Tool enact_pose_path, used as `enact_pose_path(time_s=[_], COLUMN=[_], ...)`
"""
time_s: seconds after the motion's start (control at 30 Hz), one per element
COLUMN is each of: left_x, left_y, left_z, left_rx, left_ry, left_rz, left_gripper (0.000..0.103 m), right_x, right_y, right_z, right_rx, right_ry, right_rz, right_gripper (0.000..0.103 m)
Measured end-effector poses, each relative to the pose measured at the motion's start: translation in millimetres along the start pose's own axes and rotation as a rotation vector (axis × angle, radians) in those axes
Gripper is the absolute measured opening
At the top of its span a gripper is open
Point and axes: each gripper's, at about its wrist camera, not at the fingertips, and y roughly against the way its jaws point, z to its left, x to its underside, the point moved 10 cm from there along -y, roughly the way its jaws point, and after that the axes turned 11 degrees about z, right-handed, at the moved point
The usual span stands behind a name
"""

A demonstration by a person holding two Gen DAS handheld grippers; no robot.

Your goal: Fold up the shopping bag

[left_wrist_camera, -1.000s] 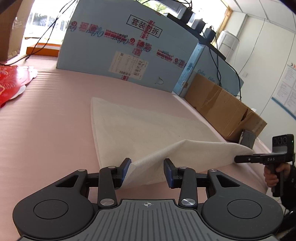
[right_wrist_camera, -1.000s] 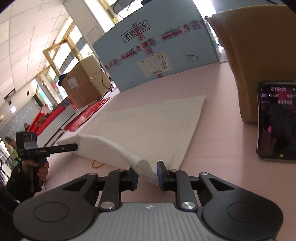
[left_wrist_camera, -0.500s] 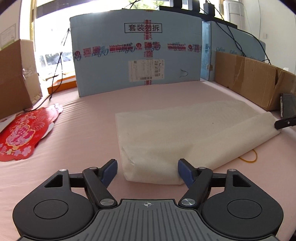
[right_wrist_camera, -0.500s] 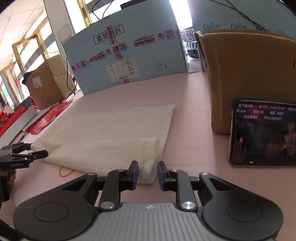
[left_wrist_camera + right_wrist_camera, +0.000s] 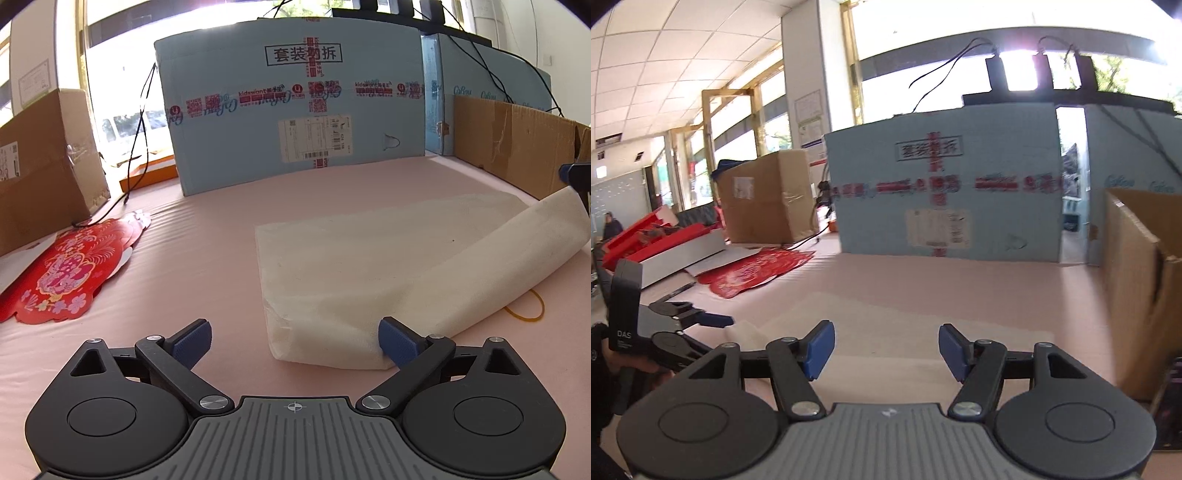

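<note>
Black gripper (image 5: 295,343), blue pads (image 5: 192,338)

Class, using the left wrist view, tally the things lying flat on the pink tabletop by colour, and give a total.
White: 1, folded white fabric shopping bag
Red: 1, red paper-cut decoration
Yellow: 1, yellow rubber band
Total: 3

Looks like shop or storeroom floor around me: taped blue cartons (image 5: 291,114), brown boxes (image 5: 768,199), red paper decorations (image 5: 70,269) piled beside pink table (image 5: 207,229); grid ceiling (image 5: 665,51), big windows (image 5: 923,29).
</note>
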Motion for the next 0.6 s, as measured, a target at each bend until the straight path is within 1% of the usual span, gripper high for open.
enact_pose_path(time_s=[0.1, 0.17, 0.2, 0.27, 0.33, 0.43, 0.47, 0.5, 0.6], left_x=[0, 0, 1, 1, 1, 0, 0, 0, 0], left_y=[0, 1, 1, 1, 0, 0, 0, 0, -1], left_z=[-1, -1, -1, -1, -1, -1, 0, 0, 0], left_rx=[-0.004, -0.007, -0.009, -0.007, -0.005, -0.001, 0.0, 0.001, 0.004], left_ry=[-0.003, -0.005, -0.007, -0.006, -0.005, -0.002, -0.001, -0.001, 0.002], left_rz=[-0.004, -0.006, -0.007, -0.006, -0.005, -0.003, -0.002, -0.001, 0.001], left_gripper=[0.099, 0.099, 0.099, 0.099, 0.099, 0.099, 0.099, 0.1, 0.1], right_x=[5, 7, 7, 8, 10, 20, 22, 25, 30], right_y=[-25, -41, -46, -52, -58, -65, -63, -61, -57], right_z=[24, 42, 47, 55, 56, 45, 40, 36, 23], right_rx=[-0.091, -0.157, -0.165, -0.159, -0.133, -0.08, -0.066, -0.053, -0.026], right_ry=[0.014, 0.012, 0.008, 0.006, 0.007, -0.03, -0.042, -0.053, -0.081], right_rz=[0.078, 0.143, 0.16, 0.177, 0.193, 0.233, 0.234, 0.235, 0.234], right_gripper=[0.057, 0.056, 0.055, 0.055, 0.055, 0.054, 0.054, 0.05, 0.05])
